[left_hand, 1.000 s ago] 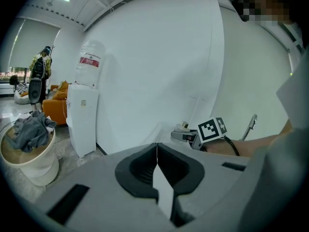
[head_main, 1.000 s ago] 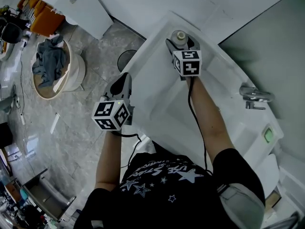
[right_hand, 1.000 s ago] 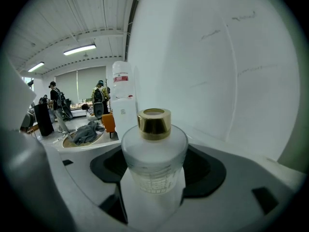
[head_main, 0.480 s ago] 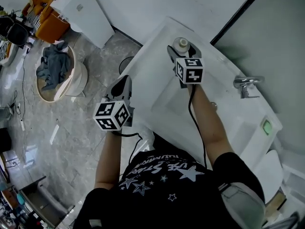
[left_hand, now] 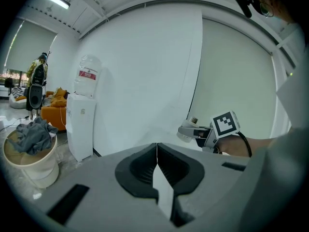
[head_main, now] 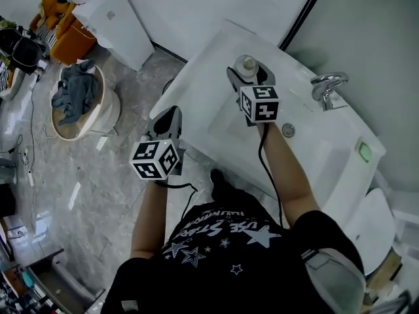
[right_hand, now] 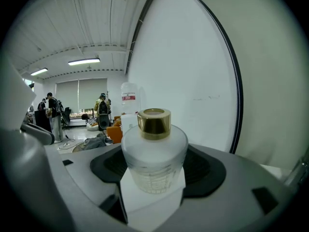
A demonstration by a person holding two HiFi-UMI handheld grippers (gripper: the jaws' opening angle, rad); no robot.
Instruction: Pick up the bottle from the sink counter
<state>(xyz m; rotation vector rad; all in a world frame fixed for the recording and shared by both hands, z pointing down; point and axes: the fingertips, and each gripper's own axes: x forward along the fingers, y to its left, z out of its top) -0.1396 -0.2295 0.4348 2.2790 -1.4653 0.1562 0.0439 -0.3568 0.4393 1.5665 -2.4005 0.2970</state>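
Note:
A frosted glass bottle [head_main: 246, 64] with a gold cap stands upright at the far left corner of the white sink counter [head_main: 196, 90]. My right gripper [head_main: 248, 77] is shut on the bottle [right_hand: 154, 153], one jaw on each side of its body. I cannot tell whether its base rests on the counter. My left gripper [head_main: 168, 114] is shut on nothing and hangs just off the counter's left edge, above the floor. In the left gripper view its jaws [left_hand: 157, 173] meet, and the right gripper [left_hand: 195, 131] with the bottle [left_hand: 185, 136] shows beyond them.
The sink basin [head_main: 255, 133] lies right of the bottle, with a chrome faucet [head_main: 326, 87] and a green soap bar [head_main: 364, 152] further right. On the floor to the left stand a round basket of grey cloth [head_main: 77, 103], a white water dispenser [head_main: 112, 19] and an orange sofa [head_main: 60, 17].
The head view has swung a little, so the faucet and counter sit differently in the picture. Both grippers keep their places; the right one stays closed on the bottle.

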